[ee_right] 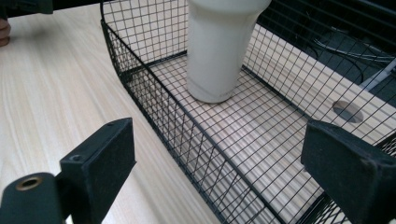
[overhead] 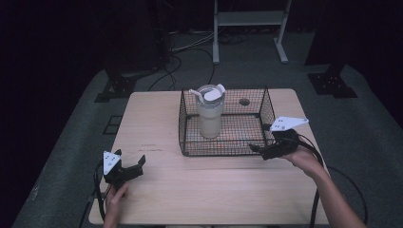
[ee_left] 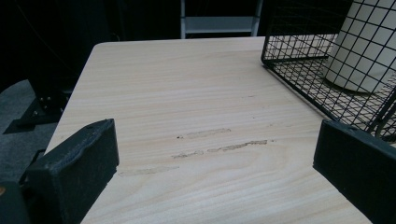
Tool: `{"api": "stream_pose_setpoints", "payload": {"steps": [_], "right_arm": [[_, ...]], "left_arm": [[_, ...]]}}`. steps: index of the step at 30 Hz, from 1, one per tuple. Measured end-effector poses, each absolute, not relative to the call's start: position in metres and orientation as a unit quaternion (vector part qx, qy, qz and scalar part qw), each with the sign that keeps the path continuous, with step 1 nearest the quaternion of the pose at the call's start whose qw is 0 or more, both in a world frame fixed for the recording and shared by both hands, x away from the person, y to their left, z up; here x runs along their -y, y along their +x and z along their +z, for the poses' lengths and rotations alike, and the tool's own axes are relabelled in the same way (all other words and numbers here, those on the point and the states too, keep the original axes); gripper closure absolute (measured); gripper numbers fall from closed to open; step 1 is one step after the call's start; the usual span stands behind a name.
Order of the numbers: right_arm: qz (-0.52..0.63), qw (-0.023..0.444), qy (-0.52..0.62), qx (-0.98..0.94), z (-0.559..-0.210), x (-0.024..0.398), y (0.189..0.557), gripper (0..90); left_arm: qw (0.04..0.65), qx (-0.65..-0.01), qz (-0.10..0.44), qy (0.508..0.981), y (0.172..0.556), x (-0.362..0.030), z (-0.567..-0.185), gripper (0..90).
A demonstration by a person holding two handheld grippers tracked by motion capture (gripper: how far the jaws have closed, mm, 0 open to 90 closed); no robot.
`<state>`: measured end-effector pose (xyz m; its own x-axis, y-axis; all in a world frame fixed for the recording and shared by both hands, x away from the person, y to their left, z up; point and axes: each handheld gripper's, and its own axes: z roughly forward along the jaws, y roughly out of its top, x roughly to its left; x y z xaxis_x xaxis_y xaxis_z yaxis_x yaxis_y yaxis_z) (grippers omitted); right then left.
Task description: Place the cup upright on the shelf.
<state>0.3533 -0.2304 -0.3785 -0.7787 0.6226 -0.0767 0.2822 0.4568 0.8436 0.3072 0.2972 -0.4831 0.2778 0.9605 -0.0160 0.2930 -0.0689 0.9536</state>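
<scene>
A black wire basket (overhead: 266,102) stands in the middle of the light wooden table (overhead: 157,114). Inside it, toward its left side, a tall white tumbler (overhead: 209,116) with a lid and straw stands upright. My right gripper (overhead: 263,139) is open at the basket's front right corner. In the right gripper view the basket's front wall (ee_right: 154,109) runs between the jaws, with the tumbler (ee_right: 219,46) beyond. My left gripper (overhead: 129,157) rests open near the table's front left, holding nothing. In the left gripper view the basket (ee_left: 289,60) and tumbler (ee_left: 364,51) lie ahead to the right.
A round cable hole (overhead: 244,101) sits in the table behind the basket. A white frame (overhead: 249,19), cables and black stand bases (overhead: 332,83) lie on the dark floor beyond. Bare wood stretches along the table's front and left.
</scene>
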Motion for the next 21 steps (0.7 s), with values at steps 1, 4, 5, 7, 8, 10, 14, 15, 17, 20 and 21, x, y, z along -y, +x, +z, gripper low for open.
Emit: {"api": "stream_pose_setpoints", "payload": {"steps": [1,4,5,7,8,10,14,15,17,20,21], "right_arm": [[0.445,0.189,0.273,-0.831,-0.380,0.231,0.352,9.3],[0.447,0.189,0.271,-0.831,-0.383,0.232,0.349,9.3],[0.447,0.187,0.272,-0.831,-0.385,0.233,0.346,9.3],[0.448,0.187,0.273,-0.831,-0.387,0.235,0.343,9.3],[0.448,0.187,0.273,-0.831,-0.387,0.235,0.343,9.3],[0.450,0.185,0.276,-0.829,-0.389,0.237,0.340,9.3],[0.449,0.185,0.278,-0.829,-0.393,0.239,0.336,9.3],[0.452,0.182,0.280,-0.827,-0.395,0.241,0.334,9.3],[0.453,0.182,0.280,-0.827,-0.397,0.242,0.332,9.3],[0.452,0.181,0.282,-0.827,-0.400,0.243,0.331,9.3],[0.452,0.178,0.283,-0.827,-0.403,0.244,0.329,9.4]], "left_arm": [[0.476,-0.488,0.350,0.642,0.307,-0.297,-0.483,0.0],[0.476,-0.488,0.351,0.642,0.307,-0.297,-0.483,0.0],[0.476,-0.488,0.351,0.642,0.307,-0.297,-0.483,0.0],[0.476,-0.488,0.351,0.642,0.307,-0.297,-0.483,0.0],[0.476,-0.488,0.351,0.642,0.307,-0.297,-0.483,0.0],[0.475,-0.489,0.351,0.642,0.307,-0.297,-0.483,0.0],[0.475,-0.489,0.351,0.642,0.307,-0.297,-0.483,0.0],[0.475,-0.489,0.351,0.642,0.307,-0.297,-0.483,0.0],[0.475,-0.489,0.351,0.642,0.307,-0.297,-0.483,0.0],[0.475,-0.490,0.350,0.642,0.307,-0.297,-0.483,0.0],[0.474,-0.490,0.350,0.642,0.307,-0.297,-0.483,0.0]]}}
